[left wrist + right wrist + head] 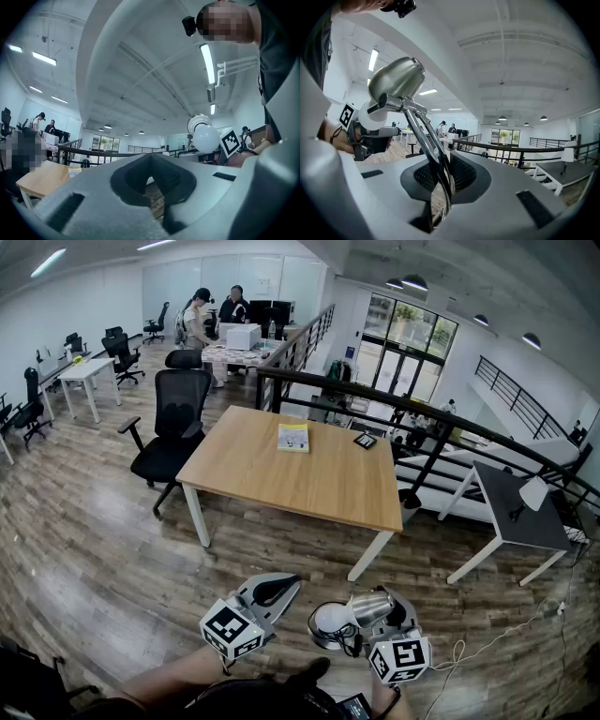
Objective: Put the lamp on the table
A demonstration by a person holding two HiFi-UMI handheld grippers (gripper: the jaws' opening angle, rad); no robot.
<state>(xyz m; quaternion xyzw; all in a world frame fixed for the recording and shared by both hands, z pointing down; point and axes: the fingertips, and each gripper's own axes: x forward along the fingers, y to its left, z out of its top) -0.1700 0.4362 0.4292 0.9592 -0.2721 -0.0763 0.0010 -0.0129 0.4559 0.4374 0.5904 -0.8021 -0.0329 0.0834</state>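
Observation:
The lamp (349, 618) has a brushed metal shade (396, 78), a white bulb (206, 136) and thin metal rods. My right gripper (386, 619) is shut on the lamp's rods (437, 165), low in the head view over the wooden floor. The rods run up between the jaws of that right gripper (440, 190) to the shade at the upper left. My left gripper (275, 592) is just left of the lamp, shut and holding nothing. In its own view the left gripper (151, 182) points past the bulb. The wooden table (262, 470) stands ahead, a few steps away.
A yellow book (293, 437) and a small dark object (365, 440) lie on the table's far side. A black office chair (178, 418) stands at its left. A dark railing (431, 442) runs behind. A grey desk (511, 512) is at the right, a cable (459, 649) on the floor.

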